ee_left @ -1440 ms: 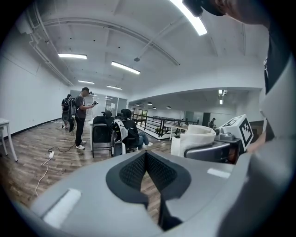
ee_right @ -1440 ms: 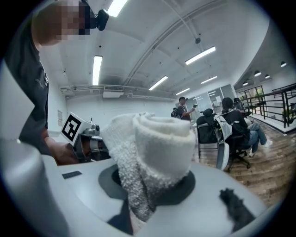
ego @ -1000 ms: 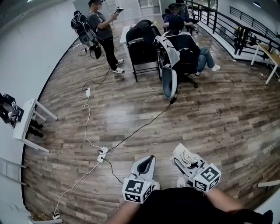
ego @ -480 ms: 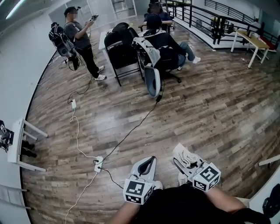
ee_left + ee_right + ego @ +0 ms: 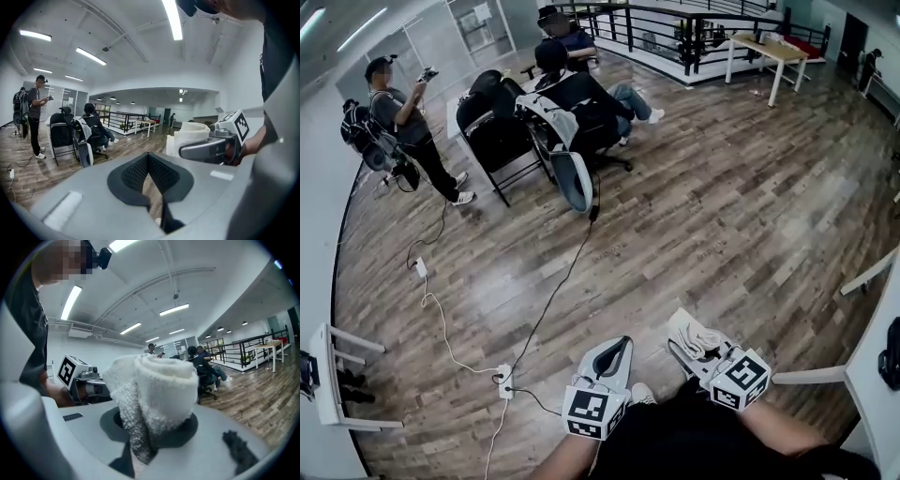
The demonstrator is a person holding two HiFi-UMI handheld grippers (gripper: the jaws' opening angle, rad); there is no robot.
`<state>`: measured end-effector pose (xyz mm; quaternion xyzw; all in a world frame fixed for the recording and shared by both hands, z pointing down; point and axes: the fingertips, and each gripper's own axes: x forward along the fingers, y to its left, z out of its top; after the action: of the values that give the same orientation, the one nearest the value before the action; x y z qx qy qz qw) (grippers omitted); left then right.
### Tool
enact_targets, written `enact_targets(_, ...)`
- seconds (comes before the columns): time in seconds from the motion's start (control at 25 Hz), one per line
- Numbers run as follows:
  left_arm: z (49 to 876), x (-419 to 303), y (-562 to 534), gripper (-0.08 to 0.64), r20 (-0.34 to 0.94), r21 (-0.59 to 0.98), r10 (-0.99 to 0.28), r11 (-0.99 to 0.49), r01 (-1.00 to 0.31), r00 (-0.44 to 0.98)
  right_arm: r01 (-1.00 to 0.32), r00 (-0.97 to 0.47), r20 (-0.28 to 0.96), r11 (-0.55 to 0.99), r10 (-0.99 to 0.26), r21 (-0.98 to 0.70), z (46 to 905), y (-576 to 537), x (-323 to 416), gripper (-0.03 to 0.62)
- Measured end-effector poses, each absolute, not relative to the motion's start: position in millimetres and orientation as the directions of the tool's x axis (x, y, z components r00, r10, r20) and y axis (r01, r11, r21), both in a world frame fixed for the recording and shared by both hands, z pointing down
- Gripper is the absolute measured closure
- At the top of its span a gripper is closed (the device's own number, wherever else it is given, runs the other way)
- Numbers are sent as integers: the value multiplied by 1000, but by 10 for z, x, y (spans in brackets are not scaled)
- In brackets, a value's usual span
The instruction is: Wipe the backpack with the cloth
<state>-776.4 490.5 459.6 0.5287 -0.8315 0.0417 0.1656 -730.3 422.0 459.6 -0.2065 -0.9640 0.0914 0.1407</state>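
Note:
In the head view my right gripper [image 5: 684,336] sits low, close to my body, shut on a folded white cloth [image 5: 701,339]. The cloth [image 5: 159,390] bulges out of the jaws in the right gripper view, where that gripper [image 5: 150,432] clamps its lower part. My left gripper [image 5: 617,351] is beside it, shut with nothing between the jaws; its dark pads meet in the left gripper view [image 5: 149,161]. A black bag [image 5: 490,92] rests on a folding chair far across the room. A standing person [image 5: 408,122] wears another backpack [image 5: 358,129].
A power strip [image 5: 504,380] and long cables [image 5: 553,300] lie on the wood floor ahead of me. Seated people and office chairs [image 5: 572,112] are at the back left. White tables stand at the left [image 5: 323,370] and right [image 5: 870,394] edges. A railing [image 5: 675,23] runs behind.
The head view has swung to the right, so the people and chairs slid leftward and a table edge came in at the right. Both grippers kept their places and states.

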Motion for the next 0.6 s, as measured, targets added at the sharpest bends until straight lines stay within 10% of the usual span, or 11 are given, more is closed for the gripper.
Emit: enact_targets(0.6, 4535, -7517, 4350, 554, 303, 116, -930, 255, -960, -210, 183, -937, 256, 958, 237, -220, 4542, 3795, -6850, 503)
